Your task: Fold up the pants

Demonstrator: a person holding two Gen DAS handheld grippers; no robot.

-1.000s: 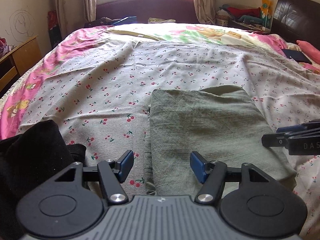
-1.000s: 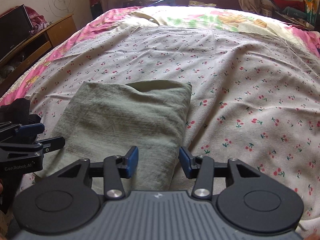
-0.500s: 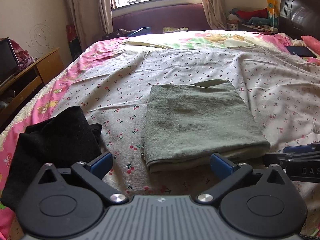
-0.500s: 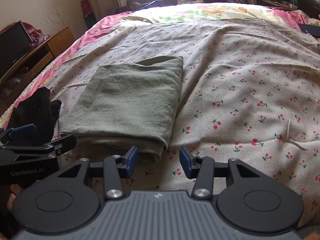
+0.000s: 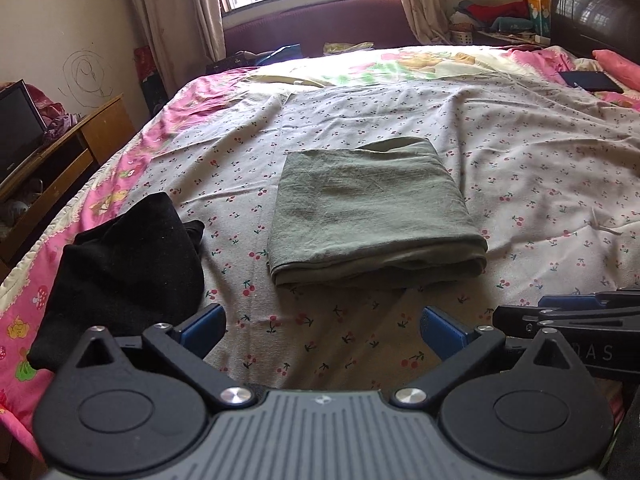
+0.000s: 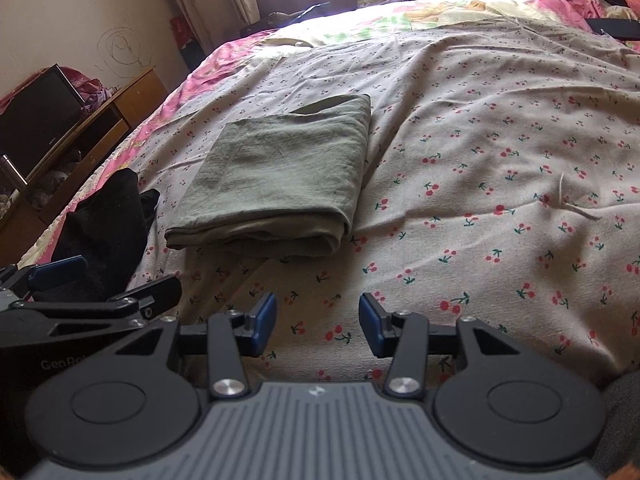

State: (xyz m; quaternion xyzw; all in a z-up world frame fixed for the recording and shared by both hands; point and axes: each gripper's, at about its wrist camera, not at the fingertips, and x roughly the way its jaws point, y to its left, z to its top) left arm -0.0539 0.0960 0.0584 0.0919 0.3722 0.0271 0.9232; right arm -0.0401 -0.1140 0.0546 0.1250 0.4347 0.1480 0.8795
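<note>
olive pants (image 5: 372, 216) lie folded mid-bed, back from the near edge; from the left wrist view, the left gripper (image 5: 322, 330) has spread wide and backed off, empty. from the right wrist view, the right gripper (image 6: 317, 324), fingers apart, has retreated too; the fold looks finished.
</note>
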